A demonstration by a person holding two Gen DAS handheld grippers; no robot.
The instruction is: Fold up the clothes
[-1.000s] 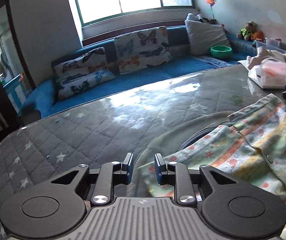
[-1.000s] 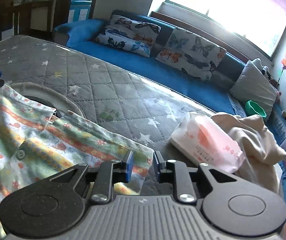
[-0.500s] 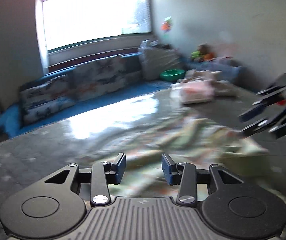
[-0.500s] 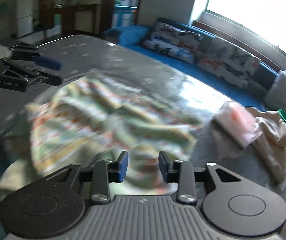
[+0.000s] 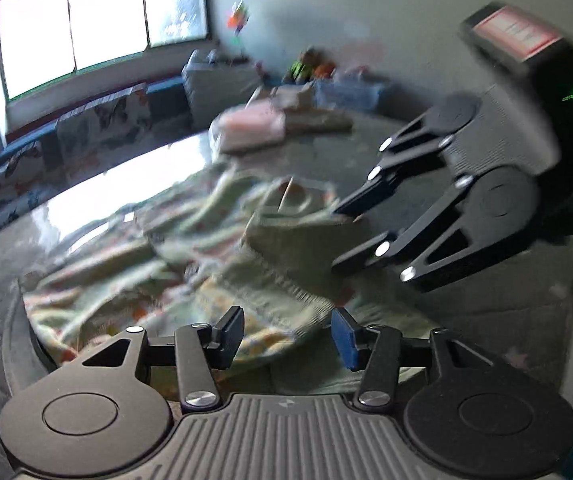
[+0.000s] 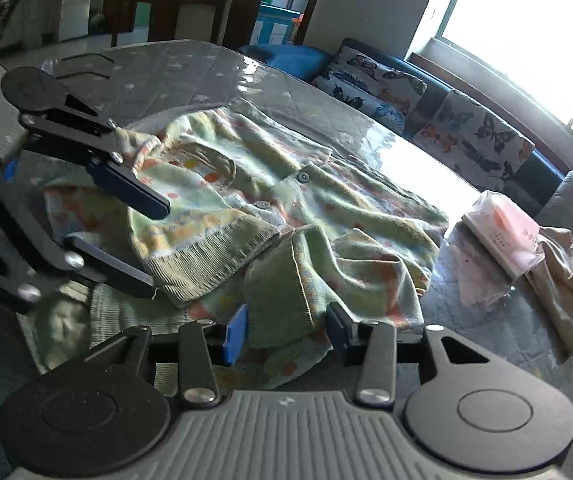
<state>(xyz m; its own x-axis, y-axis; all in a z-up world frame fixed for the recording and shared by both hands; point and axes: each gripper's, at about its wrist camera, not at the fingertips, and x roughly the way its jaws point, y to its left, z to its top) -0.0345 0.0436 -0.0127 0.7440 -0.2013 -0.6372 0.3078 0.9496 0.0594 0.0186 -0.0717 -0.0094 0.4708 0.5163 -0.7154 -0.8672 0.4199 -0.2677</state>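
Both grippers now gape wide after being nearly shut a second ago, and the sleeves lie folded inward. Only the right view is sharp: right gripper (image 6: 286, 330) straddles a cuff of the cardigan (image 6: 286, 200), seemingly released; left gripper (image 5: 286, 334) empty above the hem, on the quilted table (image 6: 190, 76).

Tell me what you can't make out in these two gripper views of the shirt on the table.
- Left wrist view: motion blur smears the shirt, so its print and buttons are unreadable.
- Right wrist view: the left gripper covers the shirt's left edge.
- Right wrist view: printing on the pink packet is too small.
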